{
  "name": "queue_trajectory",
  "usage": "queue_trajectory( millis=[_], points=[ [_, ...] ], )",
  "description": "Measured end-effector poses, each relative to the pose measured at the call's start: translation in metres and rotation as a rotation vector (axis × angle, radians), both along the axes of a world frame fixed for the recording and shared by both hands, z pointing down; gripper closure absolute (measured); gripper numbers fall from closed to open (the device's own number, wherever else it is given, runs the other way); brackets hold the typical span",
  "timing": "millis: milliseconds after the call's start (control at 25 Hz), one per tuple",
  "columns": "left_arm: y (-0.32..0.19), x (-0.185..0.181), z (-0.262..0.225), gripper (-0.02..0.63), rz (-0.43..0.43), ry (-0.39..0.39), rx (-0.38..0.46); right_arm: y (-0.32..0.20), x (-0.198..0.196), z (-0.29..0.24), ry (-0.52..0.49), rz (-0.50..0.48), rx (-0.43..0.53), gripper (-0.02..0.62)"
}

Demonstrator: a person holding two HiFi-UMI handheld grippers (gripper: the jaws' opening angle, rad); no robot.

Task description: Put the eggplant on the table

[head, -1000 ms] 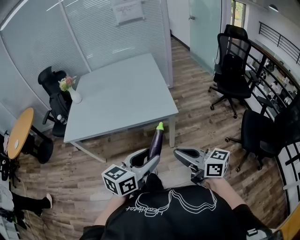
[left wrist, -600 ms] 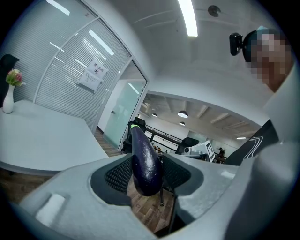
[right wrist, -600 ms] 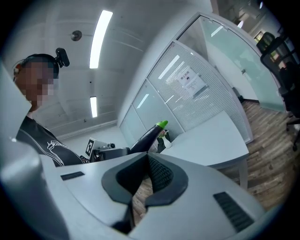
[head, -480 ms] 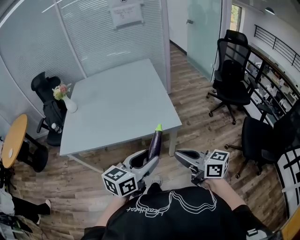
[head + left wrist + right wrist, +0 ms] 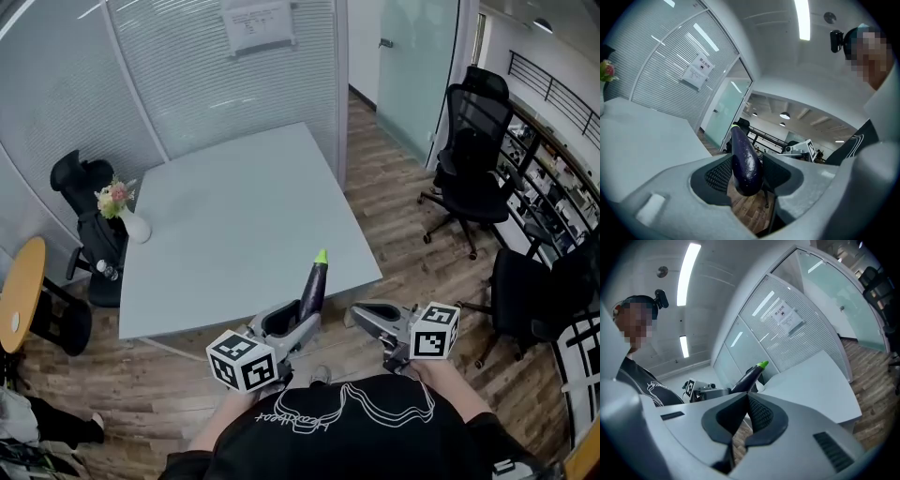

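A long dark purple eggplant (image 5: pixel 312 284) with a green stem tip stands nearly upright between the jaws of my left gripper (image 5: pixel 294 323), which is shut on its lower end. In the left gripper view the eggplant (image 5: pixel 745 161) fills the gap between the two pads. Its green tip overlaps the near edge of the pale grey table (image 5: pixel 234 211) in the head view. My right gripper (image 5: pixel 364 314) is beside it on the right, shut and holding nothing. The right gripper view shows the eggplant (image 5: pixel 751 374) off to the left, beyond the closed jaws.
A white vase with flowers (image 5: pixel 124 214) stands at the table's left edge. Black office chairs (image 5: pixel 472 141) stand to the right, with another chair (image 5: pixel 82 178) at the far left. A round wooden table (image 5: pixel 19 292) is at the left. Glass partition walls close off the back.
Both grippers and the held eggplant have come closer to the table; its near edge now sits right behind the eggplant's tip. Neither grip has changed.
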State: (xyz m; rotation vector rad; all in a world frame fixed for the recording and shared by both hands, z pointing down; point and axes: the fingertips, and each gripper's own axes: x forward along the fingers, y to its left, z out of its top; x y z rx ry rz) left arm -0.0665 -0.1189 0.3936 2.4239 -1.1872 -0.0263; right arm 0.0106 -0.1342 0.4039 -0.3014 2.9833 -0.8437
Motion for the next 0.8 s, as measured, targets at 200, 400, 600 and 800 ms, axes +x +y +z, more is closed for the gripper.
queue_trajectory(
  millis=[200, 400, 600, 800],
  points=[
    [-0.042, -0.028, -0.001, 0.397, 0.015, -0.008, -0.006, -0.038, -0.027, 0.000, 0.014, 0.018, -0.008, 0.586],
    [-0.077, -0.056, 0.000, 0.397, 0.027, -0.014, -0.012, -0.070, -0.052, -0.001, 0.007, 0.033, -0.008, 0.587],
    [-0.107, -0.077, 0.009, 0.397, 0.031, -0.024, -0.024, -0.098, -0.071, 0.007, 0.023, 0.060, -0.025, 0.586],
    [-0.130, -0.091, 0.026, 0.397, 0.039, -0.048, -0.043, -0.118, -0.084, 0.015, 0.013, 0.077, -0.043, 0.586]
  ],
)
